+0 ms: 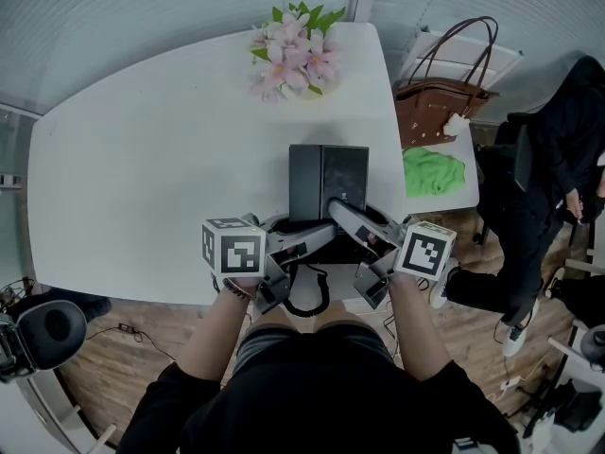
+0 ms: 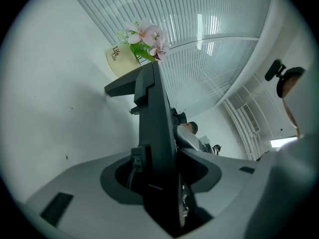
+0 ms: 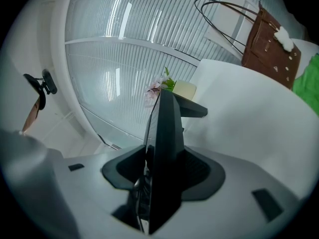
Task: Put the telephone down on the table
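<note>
1. White table (image 1: 142, 159) fills the head view, and both my claws meet at its near edge on the black telephone (image 1: 328, 180).
2. Left claw (image 2: 158, 166): the jaws are closed on the telephone's near end. The slab stands edge-on between them and keeps them a narrow gap apart.
3. Right claw (image 3: 162, 166): it is clamped the same way on the same dark slab, from the other side.
4. I cannot tell whether the telephone's far end rests on the table or hangs just above it.
5. Only the head view shows the black cord (image 1: 307, 299), which loops down from the telephone's near end past the table edge.
6. Only the left gripper view shows a small plug (image 2: 135, 164) seated in the telephone's side, and print on the cream flower pot (image 2: 119, 59) beyond the telephone.
7. To the right of the telephone, the head and right gripper views show a brown handbag (image 1: 440, 102) and a green cloth (image 1: 433, 171).
</note>
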### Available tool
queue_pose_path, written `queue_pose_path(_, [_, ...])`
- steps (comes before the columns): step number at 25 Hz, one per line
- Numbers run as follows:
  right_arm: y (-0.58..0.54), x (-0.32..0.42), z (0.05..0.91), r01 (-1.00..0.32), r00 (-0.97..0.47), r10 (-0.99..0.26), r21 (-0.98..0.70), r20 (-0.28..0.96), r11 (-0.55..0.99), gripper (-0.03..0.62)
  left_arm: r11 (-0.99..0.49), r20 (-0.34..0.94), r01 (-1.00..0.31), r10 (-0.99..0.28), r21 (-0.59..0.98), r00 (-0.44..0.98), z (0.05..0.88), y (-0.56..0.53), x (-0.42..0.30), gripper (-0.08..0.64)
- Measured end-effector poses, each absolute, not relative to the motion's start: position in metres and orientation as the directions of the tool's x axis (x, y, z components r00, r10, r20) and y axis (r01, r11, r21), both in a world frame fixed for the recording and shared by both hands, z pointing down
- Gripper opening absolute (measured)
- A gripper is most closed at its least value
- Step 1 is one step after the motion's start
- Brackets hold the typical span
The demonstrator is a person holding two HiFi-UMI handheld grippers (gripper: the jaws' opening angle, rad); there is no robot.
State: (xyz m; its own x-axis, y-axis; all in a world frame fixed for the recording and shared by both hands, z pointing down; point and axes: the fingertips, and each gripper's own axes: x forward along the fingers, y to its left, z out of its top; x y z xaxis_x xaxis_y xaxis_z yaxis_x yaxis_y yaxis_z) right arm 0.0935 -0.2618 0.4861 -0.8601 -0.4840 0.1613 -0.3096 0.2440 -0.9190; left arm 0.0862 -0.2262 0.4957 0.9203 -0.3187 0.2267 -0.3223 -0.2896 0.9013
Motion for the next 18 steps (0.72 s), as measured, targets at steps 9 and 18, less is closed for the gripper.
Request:
queue_pose_path(9, [-0.264, 0.095, 0.489, -0.353, -0.849, -0.492, -0.902, 0.196, 0.25, 0.216, -0.293, 0.281, -0.376, -0.317, 0.879, 0.906, 0.5, -0.226, 0.088, 0.247])
queue_pose_path(18, [-0.26, 0.094, 0.495, -0.375, -0.848, -0.48, -0.894, 0.224, 0.246, 0.238, -0.314, 0.366, -0.453, -0.3, 0.834, 0.881, 0.506, -0.225, 0.088, 0.265])
